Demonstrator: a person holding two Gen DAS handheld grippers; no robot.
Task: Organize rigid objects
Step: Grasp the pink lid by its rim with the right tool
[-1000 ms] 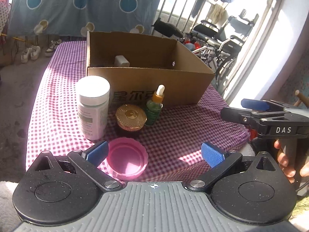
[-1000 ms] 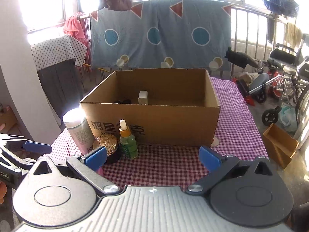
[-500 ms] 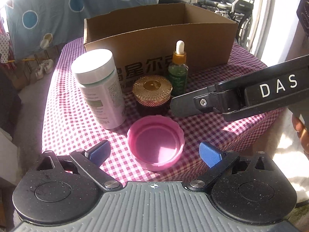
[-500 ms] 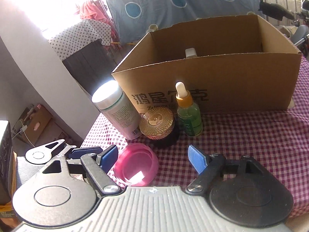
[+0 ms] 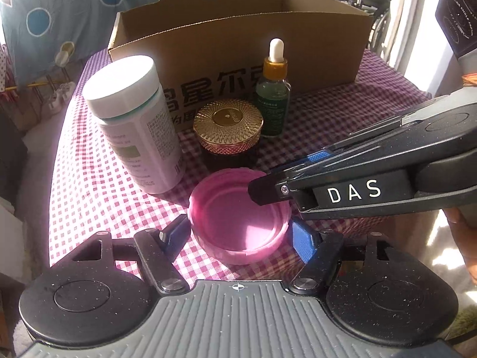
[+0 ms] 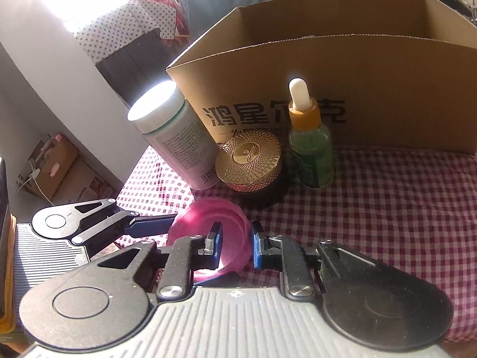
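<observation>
Checked cloth (image 5: 342,125) on table, cardboard box (image 5: 313,53) at 12 o'clock w/ black Chinese print on front wall, partly hidden by the bottles. In front of box, L to R: white-capped bottle (image 5: 140,125) w/ small-print label + barcode, unreadable; gold-lid jar (image 5: 228,129); green dropper bottle (image 5: 272,101) w/ orange collar, white bulb, dark label too small to read. All three upright, close together, just beyond the pink lid (image 5: 238,217) at approx 11-1 o'clock. Spotted blue sheet behind box; wheelchair at 1 o'clock far back.

Right gripper (image 6: 235,246) body shows "DAS" in white in left wrist view, coming in from 3 o'clock across the lid.

Pink lid lies open side up on cloth near table's front edge. Left gripper (image 5: 241,235): lid sits between its blue pads, pads at 9 and 3 o'clock of lid, jaws closing, right pad at rim, left pad close, contact not sure. Right gripper: jaws closing, nearly clenched over lid's rim wall, one pad inside, one outside; lid edge looks tilted up in right wrist view
</observation>
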